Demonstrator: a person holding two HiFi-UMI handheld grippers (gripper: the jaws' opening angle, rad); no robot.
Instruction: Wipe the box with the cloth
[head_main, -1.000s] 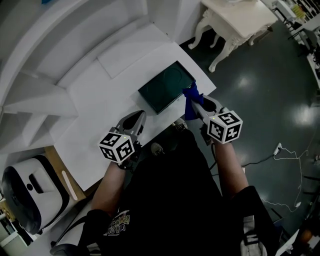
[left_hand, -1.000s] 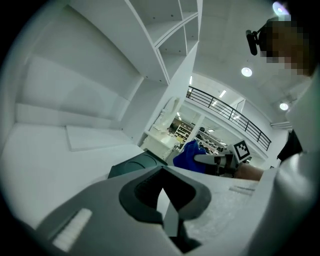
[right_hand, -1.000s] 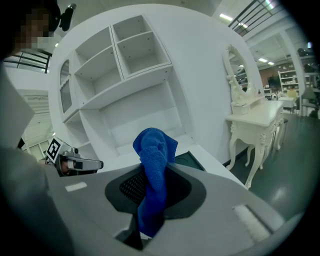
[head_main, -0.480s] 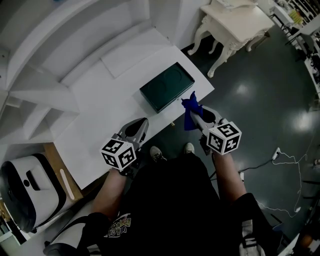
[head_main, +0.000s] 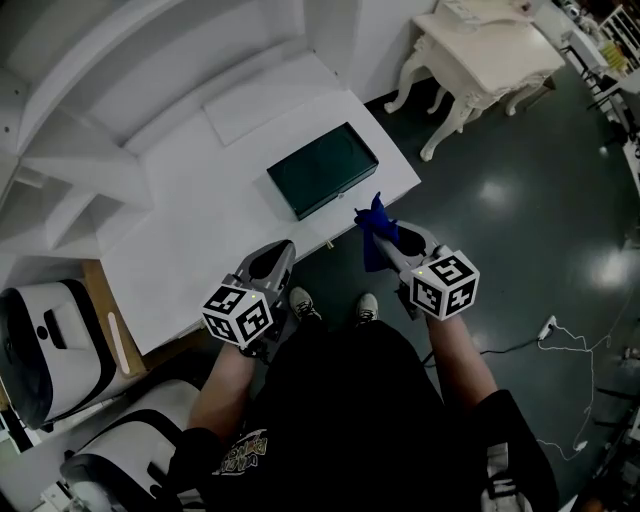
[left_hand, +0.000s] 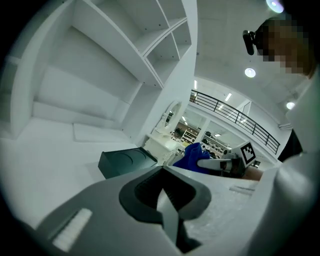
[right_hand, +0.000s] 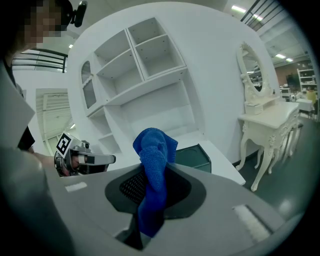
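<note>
In the head view I see the white desk top (head_main: 200, 240), the cream carved-leg dressing table (head_main: 480, 40) beyond it, and the dark green rectangular box (head_main: 322, 170) lying flat near the desk's front right corner. Only the right gripper view shows the table's oval mirror (right_hand: 255, 67). My left gripper (head_main: 278, 252) hangs at the desk's front edge; its own view shows the jaws together, nothing between. My right gripper (head_main: 385, 232), apart from the box, is clamped on the bunched blue knitted cloth (head_main: 373, 225).
</note>
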